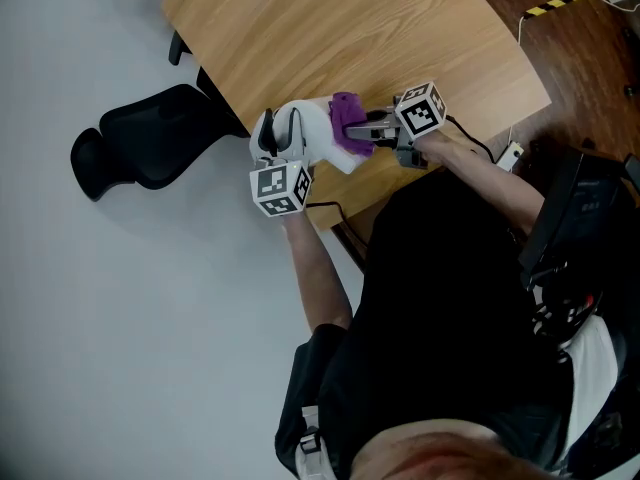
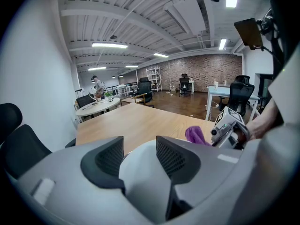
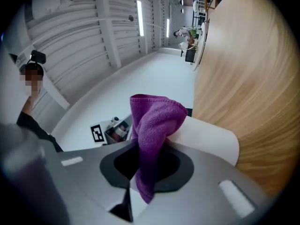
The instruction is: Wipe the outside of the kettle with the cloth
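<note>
Mid-frame, the left gripper (image 1: 275,156) grips the white kettle (image 1: 316,130) at the wooden table (image 1: 350,28) edge. The right gripper (image 1: 376,131) holds the purple cloth (image 1: 346,120) against the kettle. A black chair (image 1: 150,146) stands at left.

White kettle (image 1: 320,136) at centre of the frame, bunched purple cloth (image 1: 346,123) against its right side

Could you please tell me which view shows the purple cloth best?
The right gripper view: the purple cloth fills its centre, pinched in the right gripper, against the kettle. The head view shows a small purple patch; the left gripper view only a corner beyond the kettle.
</note>
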### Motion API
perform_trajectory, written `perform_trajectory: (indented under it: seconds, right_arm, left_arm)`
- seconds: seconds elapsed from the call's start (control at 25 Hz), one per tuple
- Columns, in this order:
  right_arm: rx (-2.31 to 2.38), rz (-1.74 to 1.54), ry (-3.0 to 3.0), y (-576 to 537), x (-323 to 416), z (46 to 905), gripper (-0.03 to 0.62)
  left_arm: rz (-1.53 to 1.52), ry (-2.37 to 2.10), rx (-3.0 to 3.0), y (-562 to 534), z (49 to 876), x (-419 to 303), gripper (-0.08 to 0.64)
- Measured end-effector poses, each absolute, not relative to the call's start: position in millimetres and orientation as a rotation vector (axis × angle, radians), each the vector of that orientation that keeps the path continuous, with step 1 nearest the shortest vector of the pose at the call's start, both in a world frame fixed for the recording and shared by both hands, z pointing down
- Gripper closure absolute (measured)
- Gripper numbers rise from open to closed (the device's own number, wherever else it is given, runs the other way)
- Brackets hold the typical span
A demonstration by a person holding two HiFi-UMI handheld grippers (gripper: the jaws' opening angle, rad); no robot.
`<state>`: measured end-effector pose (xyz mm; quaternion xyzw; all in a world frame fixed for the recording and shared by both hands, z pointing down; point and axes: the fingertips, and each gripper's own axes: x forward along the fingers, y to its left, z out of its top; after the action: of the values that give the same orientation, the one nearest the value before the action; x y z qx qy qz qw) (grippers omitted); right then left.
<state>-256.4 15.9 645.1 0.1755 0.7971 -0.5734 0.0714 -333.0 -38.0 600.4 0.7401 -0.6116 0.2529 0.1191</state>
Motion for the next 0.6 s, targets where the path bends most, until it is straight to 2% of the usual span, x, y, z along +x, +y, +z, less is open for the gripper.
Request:
perform_trajectory:
  seconds: [0.4,0.6]
  right_arm:
    - [0.176,-2.119,2.768,20.9,-269.9,794.1,0.538]
    - [0.039,-2.278,2.855,19.5,-272.9,826.0,0.540]
  left_arm:
    - [0.742,-1.790,2.171,-36.2,600.7,-334.4,0.495]
    - [0.743,-1.789,2.173,-35.6,603.2,-335.3,0.497]
